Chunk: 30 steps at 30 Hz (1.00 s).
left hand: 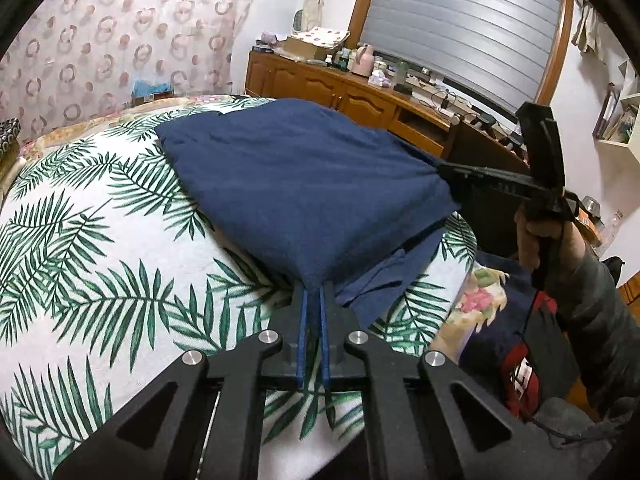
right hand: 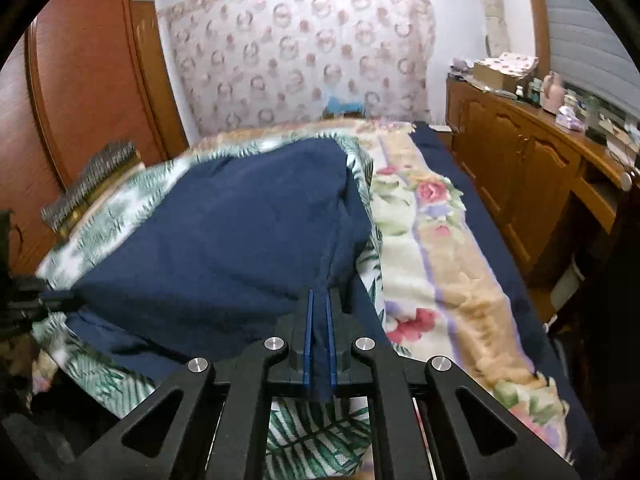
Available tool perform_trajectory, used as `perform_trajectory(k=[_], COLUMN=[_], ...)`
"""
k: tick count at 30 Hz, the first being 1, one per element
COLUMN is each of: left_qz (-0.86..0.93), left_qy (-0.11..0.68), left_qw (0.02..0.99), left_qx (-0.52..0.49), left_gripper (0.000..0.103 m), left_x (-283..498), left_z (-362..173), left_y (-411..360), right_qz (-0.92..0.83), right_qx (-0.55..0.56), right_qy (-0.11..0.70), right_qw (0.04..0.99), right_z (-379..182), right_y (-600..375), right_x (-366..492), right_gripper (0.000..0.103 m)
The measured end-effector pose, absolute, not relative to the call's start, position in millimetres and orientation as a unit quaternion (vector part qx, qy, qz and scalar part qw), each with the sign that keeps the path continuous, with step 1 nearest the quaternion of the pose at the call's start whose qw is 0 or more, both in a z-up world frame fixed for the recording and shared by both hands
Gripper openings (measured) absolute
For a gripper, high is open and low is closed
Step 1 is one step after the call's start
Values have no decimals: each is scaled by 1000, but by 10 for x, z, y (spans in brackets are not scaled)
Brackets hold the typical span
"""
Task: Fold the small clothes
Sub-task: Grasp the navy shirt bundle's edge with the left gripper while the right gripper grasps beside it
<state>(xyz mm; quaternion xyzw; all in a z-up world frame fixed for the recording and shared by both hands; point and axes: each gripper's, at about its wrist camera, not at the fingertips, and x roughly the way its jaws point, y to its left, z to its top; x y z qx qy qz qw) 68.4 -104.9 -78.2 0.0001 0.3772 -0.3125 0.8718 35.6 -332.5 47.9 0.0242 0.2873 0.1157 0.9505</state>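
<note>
Spread across the white bed cover printed with green palm fronds [left hand: 100,248]: a dark navy-blue cloth garment of soft matte fabric [left hand: 296,184], lightly creased, drawn taut into a kite-like shape between two pinched corners. At 6 o'clock in the left wrist view, left gripper [left hand: 314,296] pressed together on the garment's near corner, blue pads nearly touching with fabric between. Beneath the lifted sheet, a second navy layer hanging toward 5 o'clock. At 3 o'clock, right gripper [left hand: 442,168] pinching the opposite corner, held by a hand [left hand: 536,236] in a dark sleeve. In the right wrist view, same garment [right hand: 224,240] bunched over the palm cover, floral blanket [right hand: 432,248] toward 3 o'clock, right gripper [right hand: 319,300] clamped on navy fabric.
</note>
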Motion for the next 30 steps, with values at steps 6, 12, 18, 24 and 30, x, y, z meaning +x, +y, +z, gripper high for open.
perform_trajectory(k=[6, 12, 18, 24, 30], left_qz=[-305, -304, -303, -303, -304], left_qy=[392, 396, 406, 411, 412], left_qw=[868, 866, 862, 860, 859], left_qx=[8, 11, 10, 7, 4], left_gripper=[6, 6, 6, 6, 8], left_x=[702, 699, 733, 752, 762], left_z=[-908, -940, -983, -1008, -1021], left_y=[-1105, -1115, -1125, -1130, -1124], right_qz=[98, 82, 91, 101, 105], right_qx=[26, 46, 69, 104, 102], right_qy=[305, 312, 331, 342, 339], right_qw=[947, 945, 937, 928, 929], right_z=[350, 329, 264, 279, 294], right_y=[-3335, -3350, -3314, -3428, -3434], right_x=[363, 389, 448, 528, 520], right_gripper=[4, 54, 63, 66, 67])
